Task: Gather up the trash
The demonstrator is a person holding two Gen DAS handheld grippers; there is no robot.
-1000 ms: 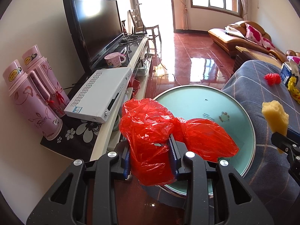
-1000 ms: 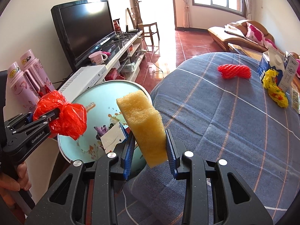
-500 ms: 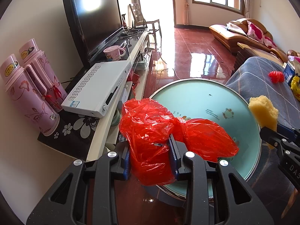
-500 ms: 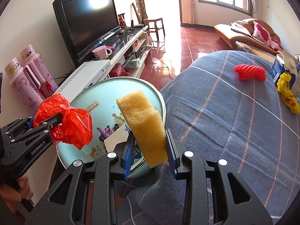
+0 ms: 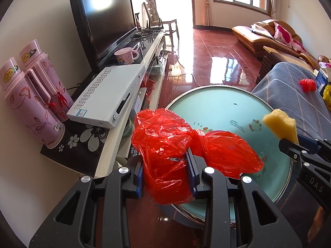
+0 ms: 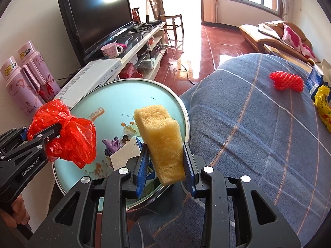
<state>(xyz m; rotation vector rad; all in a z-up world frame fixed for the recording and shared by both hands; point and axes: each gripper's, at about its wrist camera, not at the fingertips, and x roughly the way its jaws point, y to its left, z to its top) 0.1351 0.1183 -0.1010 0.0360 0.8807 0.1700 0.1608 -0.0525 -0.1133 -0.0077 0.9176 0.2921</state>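
My left gripper (image 5: 165, 165) is shut on a crumpled red plastic bag (image 5: 163, 136), held over the near left rim of a round teal basin (image 5: 217, 107). My right gripper (image 6: 165, 161) is shut on a yellow sponge (image 6: 161, 136), which stands up between the pads above the basin's right rim (image 6: 186, 115). In the right wrist view the left gripper (image 6: 51, 132) and red bag (image 6: 68, 132) hang at the left. A purple wrapper (image 6: 112, 144) and a white card (image 6: 124, 155) lie inside the basin. The sponge (image 5: 281, 124) shows at the right of the left wrist view.
A blue checked blanket (image 6: 258, 134) at the right carries a red foam net (image 6: 286, 80), a yellow wrapper (image 6: 323, 107) and a blue box (image 6: 314, 80). At the left, a TV stand holds a TV (image 5: 107, 20), a white player (image 5: 111, 99), a mug (image 5: 124, 55) and pink flasks (image 5: 31, 103).
My right gripper has carried the sponge left and a little down, from over the blanket's edge to the basin's rim. The left gripper with the red bag has barely moved.
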